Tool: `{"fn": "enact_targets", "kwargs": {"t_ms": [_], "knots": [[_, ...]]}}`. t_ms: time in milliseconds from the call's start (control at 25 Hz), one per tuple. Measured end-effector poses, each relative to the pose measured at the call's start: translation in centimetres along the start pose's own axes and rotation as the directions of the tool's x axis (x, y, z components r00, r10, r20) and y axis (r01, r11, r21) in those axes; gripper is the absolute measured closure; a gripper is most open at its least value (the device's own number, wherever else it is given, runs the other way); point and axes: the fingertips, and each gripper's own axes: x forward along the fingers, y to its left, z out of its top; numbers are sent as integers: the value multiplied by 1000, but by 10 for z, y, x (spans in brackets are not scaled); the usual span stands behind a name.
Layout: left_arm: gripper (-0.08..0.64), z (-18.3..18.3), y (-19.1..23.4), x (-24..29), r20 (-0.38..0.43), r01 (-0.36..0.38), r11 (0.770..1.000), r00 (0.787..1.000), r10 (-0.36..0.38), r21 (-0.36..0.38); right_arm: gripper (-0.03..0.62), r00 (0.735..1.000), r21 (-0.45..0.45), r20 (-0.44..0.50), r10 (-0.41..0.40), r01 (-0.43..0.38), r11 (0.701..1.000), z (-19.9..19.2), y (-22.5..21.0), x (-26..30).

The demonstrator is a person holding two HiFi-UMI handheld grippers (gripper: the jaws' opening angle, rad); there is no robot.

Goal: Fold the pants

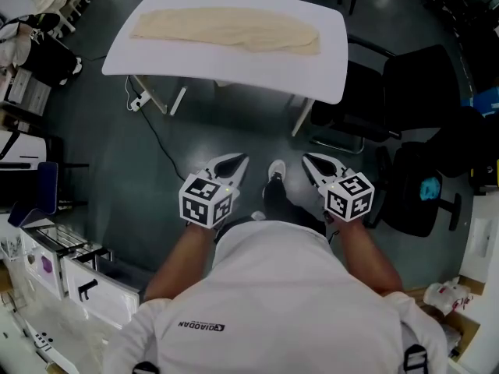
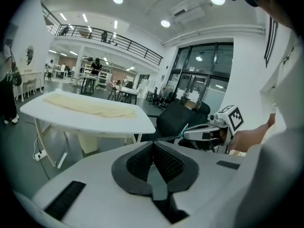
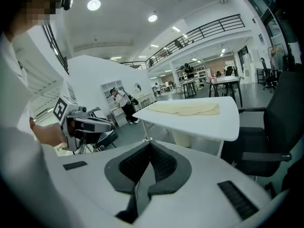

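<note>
The cream pants (image 1: pixel 226 29) lie stretched out flat along the white table (image 1: pixel 331 61), nearer its far edge. The person stands well back from the table, with both tools held low in front of the body. The left gripper (image 1: pixel 236 160) has its jaws pressed together with nothing between them. The right gripper (image 1: pixel 310 160) is likewise closed and empty. The two sit side by side, and a shoe (image 1: pixel 276 170) shows on the dark floor between them. Black office chairs (image 1: pixel 421 84) stand just beside the table's right end.
</note>
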Motion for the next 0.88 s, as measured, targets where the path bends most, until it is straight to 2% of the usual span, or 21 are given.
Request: {"fn": "enact_targets", "kwargs": {"t_ms": [120, 320, 480, 880], "knots": [[532, 4, 4, 6, -3, 2, 1000, 1000, -2, -15, 577, 1000, 25, 9, 5, -6, 1000, 7, -13, 13], [532, 19, 31, 14, -10, -51, 999, 999, 51, 0, 577, 999, 30, 24, 42, -43, 999, 24, -26, 45], [532, 37, 47, 31, -22, -62, 998, 998, 62, 11, 577, 998, 38, 30, 55, -56, 998, 38, -41, 64], [532, 106, 82, 96, -27, -74, 996, 997, 76, 53, 577, 995, 61, 94, 29, -35, 997, 98, -118, 95]]}}
